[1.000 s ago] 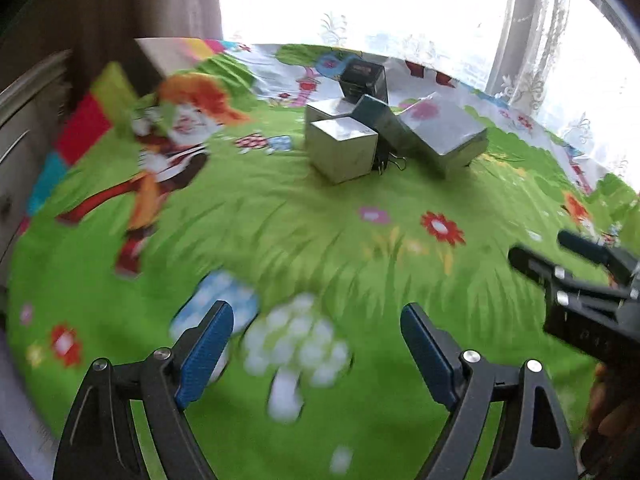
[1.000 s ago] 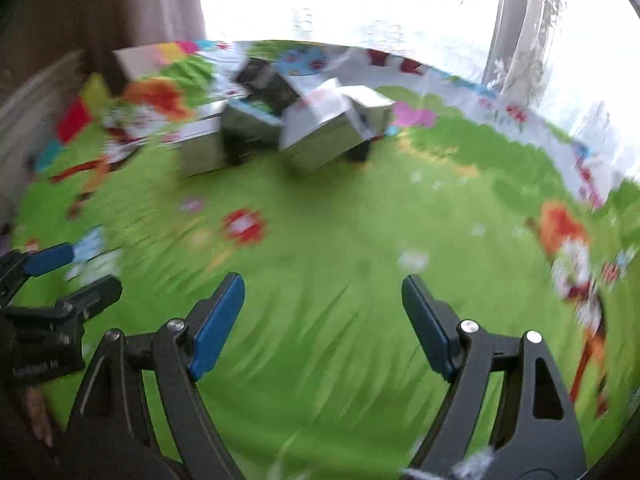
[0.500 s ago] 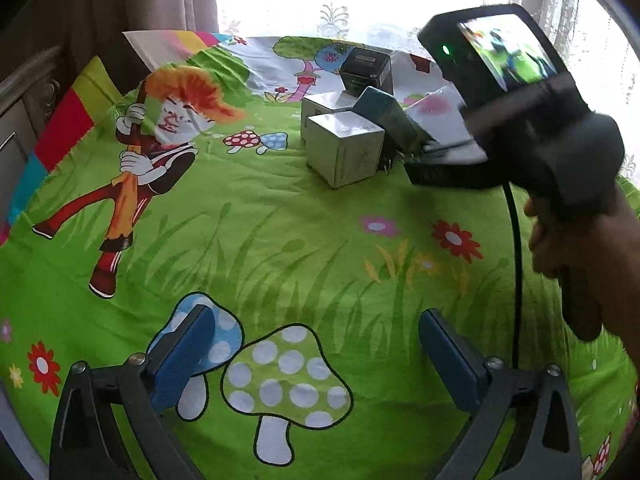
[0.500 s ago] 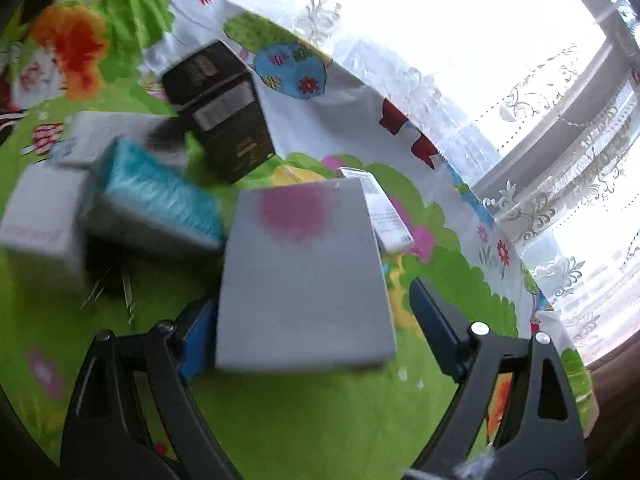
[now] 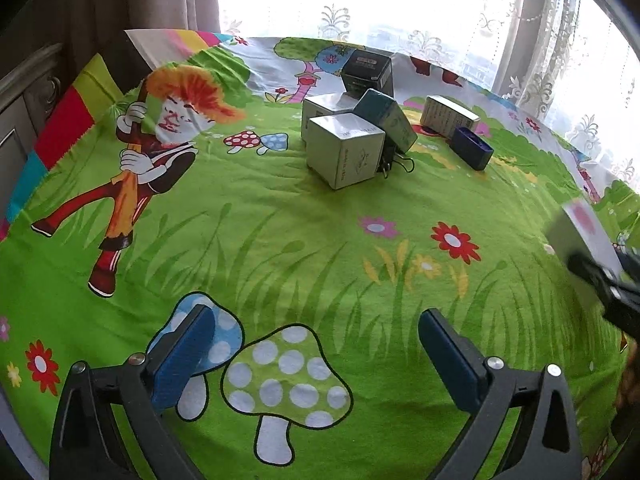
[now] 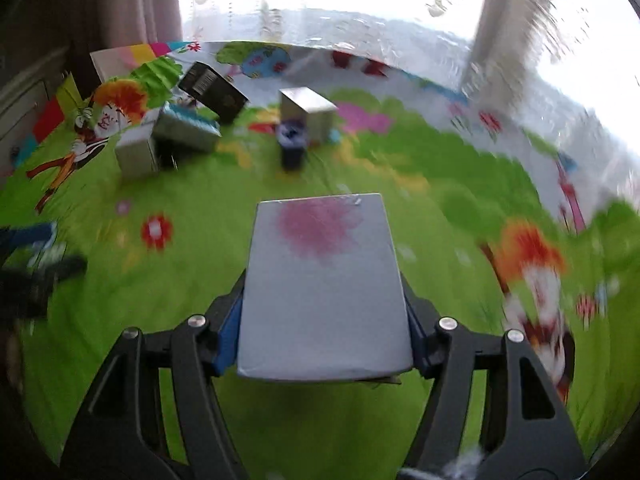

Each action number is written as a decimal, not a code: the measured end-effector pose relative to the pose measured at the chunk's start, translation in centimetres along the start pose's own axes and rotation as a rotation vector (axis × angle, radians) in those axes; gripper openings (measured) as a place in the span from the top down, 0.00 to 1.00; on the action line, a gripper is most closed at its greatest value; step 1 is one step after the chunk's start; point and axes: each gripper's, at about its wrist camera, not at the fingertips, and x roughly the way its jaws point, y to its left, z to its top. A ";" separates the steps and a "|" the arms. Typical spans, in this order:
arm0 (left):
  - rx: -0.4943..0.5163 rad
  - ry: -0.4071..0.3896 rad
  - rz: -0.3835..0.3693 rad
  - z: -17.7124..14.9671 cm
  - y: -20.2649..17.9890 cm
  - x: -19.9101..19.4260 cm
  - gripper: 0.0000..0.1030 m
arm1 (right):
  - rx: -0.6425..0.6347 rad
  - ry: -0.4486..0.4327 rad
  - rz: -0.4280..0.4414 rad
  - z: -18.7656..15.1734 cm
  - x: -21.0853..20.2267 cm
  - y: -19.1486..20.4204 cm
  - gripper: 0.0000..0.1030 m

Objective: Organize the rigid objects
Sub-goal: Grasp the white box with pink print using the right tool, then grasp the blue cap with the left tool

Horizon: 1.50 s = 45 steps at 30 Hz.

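While the right gripper (image 6: 326,344) has just been closing, its pads now clamp the grey box with the pink blotch (image 6: 324,280), held above the green cartoon bedsheet (image 5: 280,240). The left gripper (image 5: 318,356) hangs spread wide, nothing between its fingers, well short of the box cluster (image 5: 352,136).

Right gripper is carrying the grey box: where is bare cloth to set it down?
Free: the grass print between the left gripper and the white cube box, around the red flower. Crowded: the far box cluster, from the black box to the blue tray.
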 end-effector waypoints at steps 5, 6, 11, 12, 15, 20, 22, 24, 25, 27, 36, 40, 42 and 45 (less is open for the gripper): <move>0.030 0.015 0.035 0.1 -0.5 0.3 0.00 | 0.127 0.039 0.035 -2.7 0.1 -4.0 0.33; 0.028 0.016 0.035 0.1 -0.5 0.2 0.00 | 0.163 0.046 0.029 -2.8 0.2 -4.6 0.33; 0.025 0.054 0.040 0.3 -2.7 0.5 0.00 | 0.137 0.073 -0.027 -2.5 0.8 -3.9 0.32; 0.056 0.076 0.019 0.7 -4.3 0.8 0.00 | 0.130 0.074 -0.037 -2.5 0.7 -3.8 0.32; 0.141 0.110 -0.032 2.1 -8.9 2.3 0.00 | 0.152 0.071 -0.016 -2.6 0.7 -4.3 0.32; 0.135 0.094 -0.029 7.5 -14.9 7.2 0.00 | 0.147 0.073 -0.023 -2.7 0.6 -4.3 0.32; 0.101 0.084 -0.006 9.7 -16.2 9.1 0.00 | 0.147 0.073 -0.024 -2.6 0.7 -4.2 0.32; 0.093 0.083 0.005 11.7 -17.6 10.9 0.00 | 0.147 0.073 -0.023 -2.7 0.7 -4.3 0.31; 0.097 0.080 0.004 12.6 -18.1 11.6 0.00 | 0.148 0.073 -0.020 -2.7 0.7 -4.3 0.31; 0.092 0.057 0.006 13.3 -18.2 12.4 0.00 | 0.147 0.073 -0.019 -2.6 0.8 -4.4 0.31; 0.244 0.011 -0.168 5.7 -15.0 4.7 0.74 | 0.154 0.072 -0.015 -2.7 0.7 -4.3 0.31; 0.233 0.023 -0.207 2.0 -10.8 1.2 0.74 | 0.154 0.073 -0.015 -2.7 0.7 -4.3 0.31; 0.255 0.012 -0.203 0.6 -9.5 0.1 0.74 | 0.153 0.073 -0.016 -2.7 0.7 -4.3 0.31; 0.292 -0.021 -0.193 -0.1 -9.0 -0.3 0.73 | 0.153 0.073 -0.016 -2.7 0.7 -4.3 0.31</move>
